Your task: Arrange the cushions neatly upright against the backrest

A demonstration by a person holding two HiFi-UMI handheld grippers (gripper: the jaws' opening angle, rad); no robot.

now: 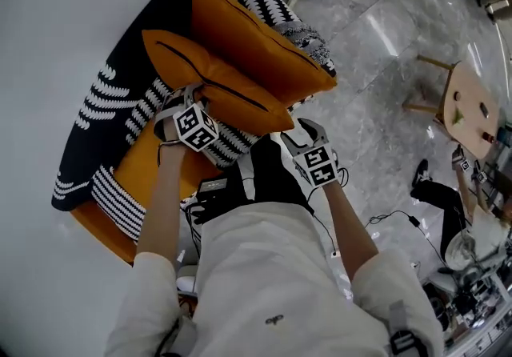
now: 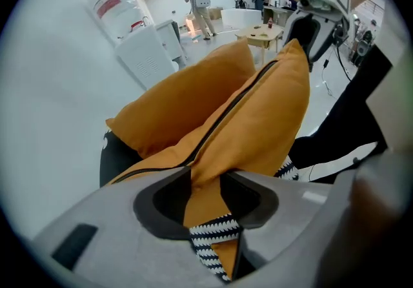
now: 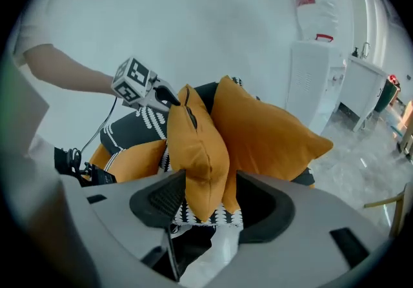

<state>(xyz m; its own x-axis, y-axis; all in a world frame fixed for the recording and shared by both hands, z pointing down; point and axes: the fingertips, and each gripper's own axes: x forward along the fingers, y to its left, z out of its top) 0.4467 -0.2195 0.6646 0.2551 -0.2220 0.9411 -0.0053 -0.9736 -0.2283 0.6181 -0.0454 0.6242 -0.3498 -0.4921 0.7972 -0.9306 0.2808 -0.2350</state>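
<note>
The job looks nearly done: the plump orange square cushion (image 1: 260,31) leans upright on the black-and-white patterned backrest (image 1: 120,75), and the zipped orange cushion (image 1: 220,87) stands on edge just in front of it. The left gripper (image 1: 190,98) pinches one of its corners between narrow jaws, while the right gripper (image 1: 306,131) stands wide and loose around the other. Letting go and a last straightening seem to be all that is left.

No writing can be read; the red label (image 2: 108,4) on the clear bottle (image 2: 124,20) is blurred.
</note>
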